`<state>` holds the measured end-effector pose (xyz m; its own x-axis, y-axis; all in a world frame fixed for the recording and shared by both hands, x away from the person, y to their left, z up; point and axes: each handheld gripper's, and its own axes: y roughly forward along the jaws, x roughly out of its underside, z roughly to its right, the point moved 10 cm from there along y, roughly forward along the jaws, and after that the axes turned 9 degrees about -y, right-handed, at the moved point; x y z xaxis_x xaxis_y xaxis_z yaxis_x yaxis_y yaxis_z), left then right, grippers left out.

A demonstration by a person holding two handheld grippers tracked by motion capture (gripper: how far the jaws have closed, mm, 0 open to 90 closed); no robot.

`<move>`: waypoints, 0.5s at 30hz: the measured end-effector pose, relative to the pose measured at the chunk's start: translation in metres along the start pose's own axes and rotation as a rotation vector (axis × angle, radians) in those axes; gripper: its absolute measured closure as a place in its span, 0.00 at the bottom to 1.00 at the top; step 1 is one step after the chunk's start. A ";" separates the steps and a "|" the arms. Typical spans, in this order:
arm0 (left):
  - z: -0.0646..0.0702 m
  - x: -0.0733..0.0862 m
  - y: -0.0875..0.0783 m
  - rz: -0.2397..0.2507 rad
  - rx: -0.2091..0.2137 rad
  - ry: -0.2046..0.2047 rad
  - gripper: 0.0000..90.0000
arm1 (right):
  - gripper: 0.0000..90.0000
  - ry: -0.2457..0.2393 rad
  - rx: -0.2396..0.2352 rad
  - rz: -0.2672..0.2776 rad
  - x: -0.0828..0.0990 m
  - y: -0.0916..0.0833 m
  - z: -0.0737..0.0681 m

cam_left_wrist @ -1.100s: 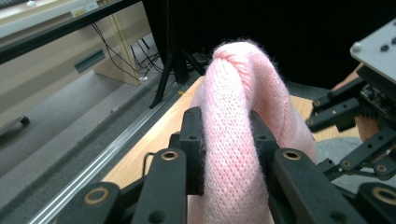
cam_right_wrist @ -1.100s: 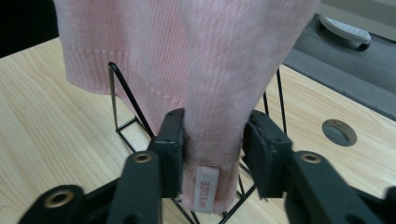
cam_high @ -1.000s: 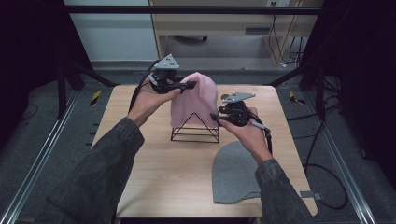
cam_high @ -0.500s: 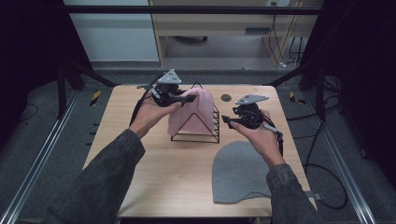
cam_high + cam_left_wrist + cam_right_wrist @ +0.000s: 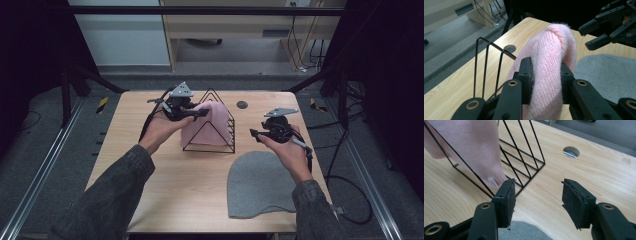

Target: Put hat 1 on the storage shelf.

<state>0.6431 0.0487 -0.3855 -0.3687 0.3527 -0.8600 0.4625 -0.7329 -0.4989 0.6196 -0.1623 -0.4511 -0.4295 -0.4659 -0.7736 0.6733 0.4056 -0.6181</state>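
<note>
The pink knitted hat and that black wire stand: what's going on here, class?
A person works at a wooden table with a gripper in each hand. The left gripper is clamped on a pink knitted hat, which is draped over a black triangular wire rack. The right gripper is open and holds nothing, beside the rack. A grey knitted hat lies flat near the table's front edge.

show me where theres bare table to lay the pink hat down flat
Bare wood lies left of the wire rack out to the table edge, and along the near side left of the grey hat. The middle is crowded: the rack, the pink hat over it, and both grippers.
</note>
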 end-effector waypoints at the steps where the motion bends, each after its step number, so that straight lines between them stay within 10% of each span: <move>1: 0.000 0.002 0.001 -0.007 0.002 -0.002 0.78 | 0.50 0.004 0.000 -0.006 0.003 0.000 0.001; 15: 0.004 0.005 -0.009 0.018 0.013 -0.003 0.63 | 0.52 0.042 0.012 -0.082 0.042 0.012 0.013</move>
<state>0.6340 0.0552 -0.3852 -0.3624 0.3376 -0.8687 0.4590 -0.7466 -0.4816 0.6175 -0.1877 -0.4888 -0.5083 -0.4640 -0.7255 0.6420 0.3574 -0.6783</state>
